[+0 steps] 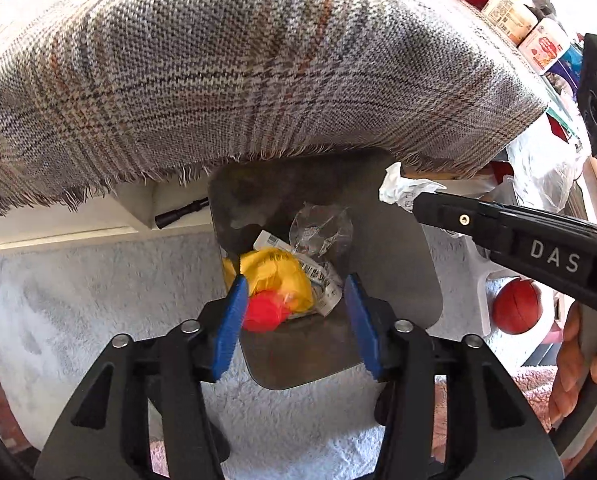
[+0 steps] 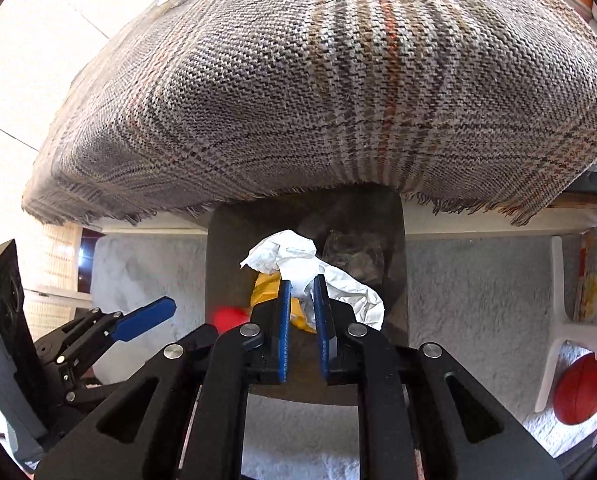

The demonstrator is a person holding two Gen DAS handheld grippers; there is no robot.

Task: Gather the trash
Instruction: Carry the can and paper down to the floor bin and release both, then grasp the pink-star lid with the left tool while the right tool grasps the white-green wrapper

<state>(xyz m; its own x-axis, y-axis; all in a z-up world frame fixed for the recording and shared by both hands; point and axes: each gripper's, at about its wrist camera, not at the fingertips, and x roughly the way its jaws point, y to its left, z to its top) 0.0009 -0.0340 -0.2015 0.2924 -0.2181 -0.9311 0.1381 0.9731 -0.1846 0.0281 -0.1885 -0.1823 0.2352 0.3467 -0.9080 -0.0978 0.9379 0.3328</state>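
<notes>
black grippers (image 1: pixel 294 312), blue pads (image 2: pixel 284 320), silver screws, "das" lettering.

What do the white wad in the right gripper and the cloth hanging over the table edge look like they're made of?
White wad: thin paper, probably tissue or a wrapper, matte, sharply creased and crumpled. Cloth: coarse woven fabric, perhaps wool-like, grey plaid with orange stripes, visible weave and a frayed fringe along its edge.

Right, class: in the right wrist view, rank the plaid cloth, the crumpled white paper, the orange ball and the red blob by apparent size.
1. plaid cloth, far the largest.
2. crumpled white paper, though nearness to the camera may inflate it.
3. orange ball, partly cut off by the edge.
4. red blob, blurred, smallest.
</notes>
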